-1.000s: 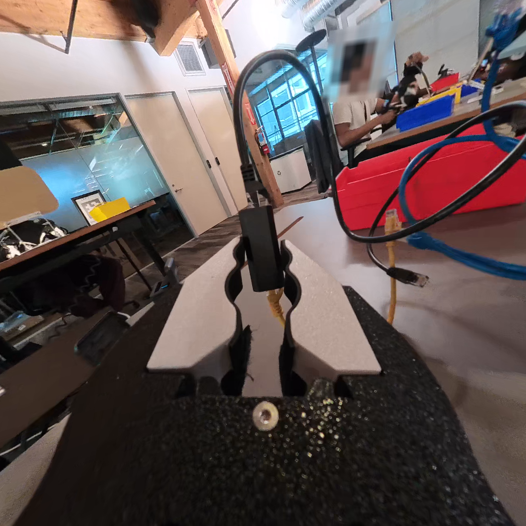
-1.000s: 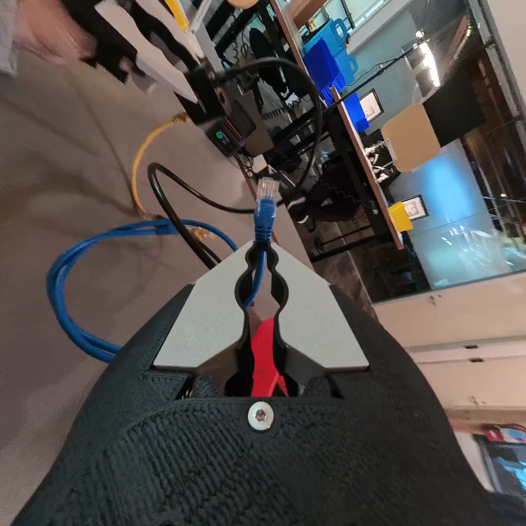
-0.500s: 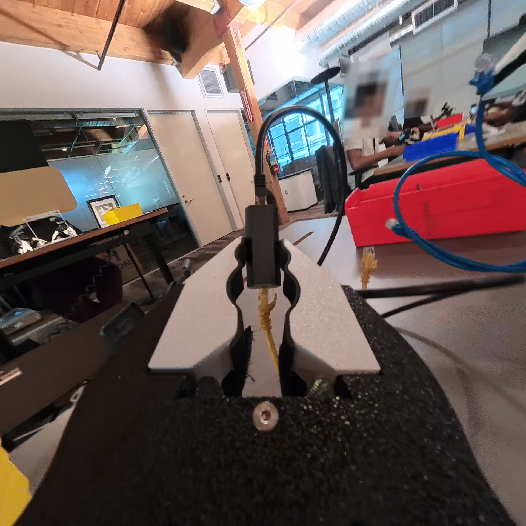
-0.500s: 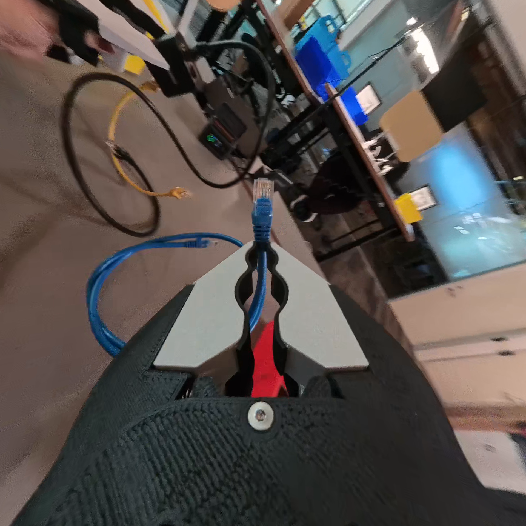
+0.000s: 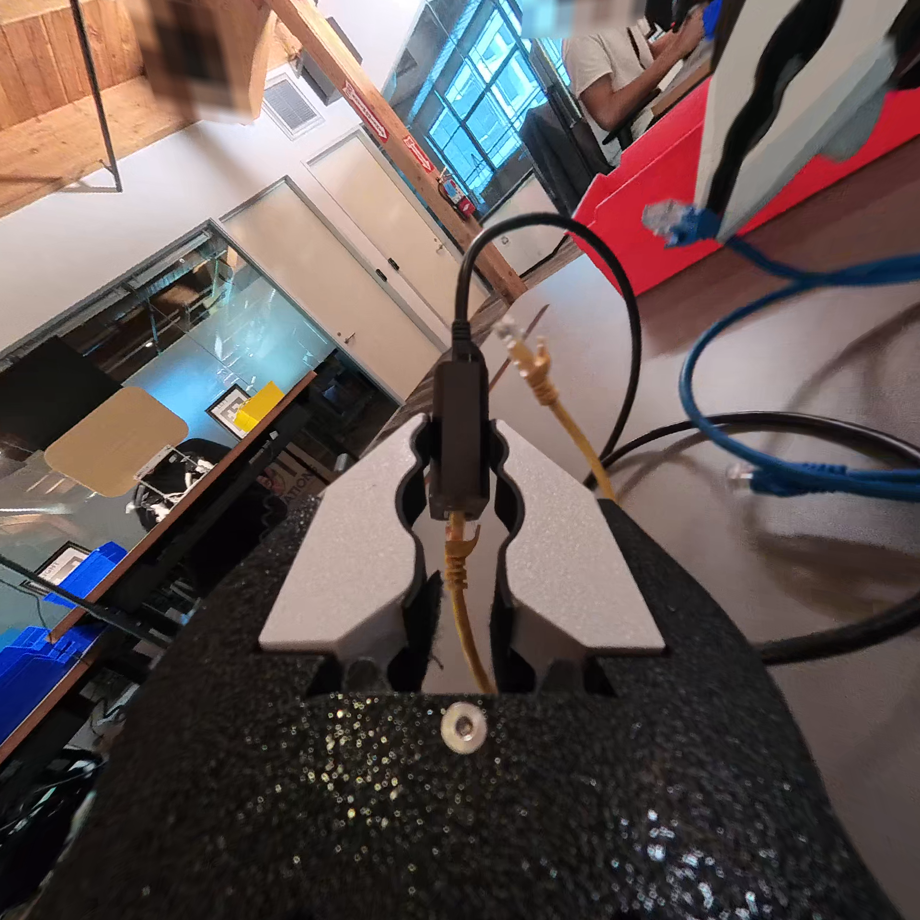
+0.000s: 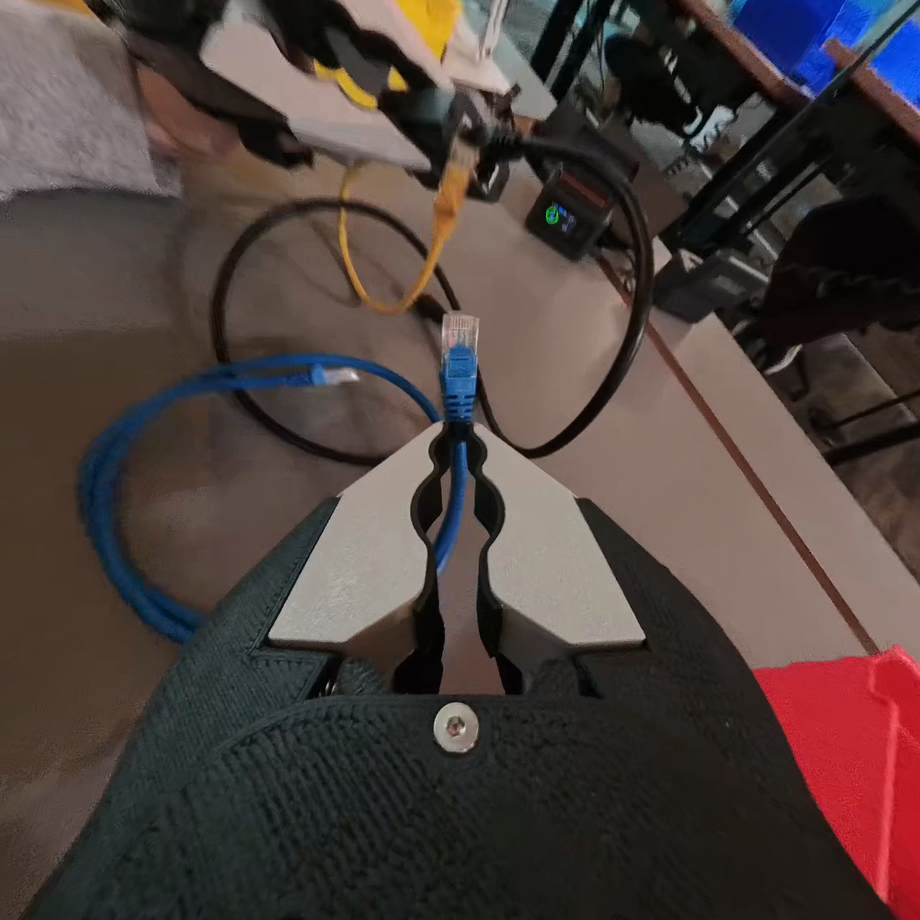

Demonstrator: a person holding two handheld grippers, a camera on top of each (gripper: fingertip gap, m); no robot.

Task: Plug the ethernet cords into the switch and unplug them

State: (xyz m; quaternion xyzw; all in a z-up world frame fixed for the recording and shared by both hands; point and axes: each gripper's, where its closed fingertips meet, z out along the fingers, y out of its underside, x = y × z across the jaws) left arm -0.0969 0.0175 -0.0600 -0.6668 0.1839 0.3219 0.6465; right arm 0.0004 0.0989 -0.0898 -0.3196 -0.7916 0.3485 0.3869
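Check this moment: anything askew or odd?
Nothing damaged. The left gripper clamps the black adapter with a yellow cord plugged into it; the right gripper pinches the blue cord.

Writing shows in few places. Two red-and-white strip signs (image 5: pixel 369 115) run down the slanting wooden post (image 5: pixel 478 234), lettered but too small to make out. A cardboard box (image 5: pixel 297 485) under the neighbouring desk (image 5: pixel 209 465) bears printed dark letters, partly hidden. At the far edge of the table (image 6: pixel 572 398), a small black device (image 6: pixel 567 221) shows a lit coloured screen, blurred beyond reading.
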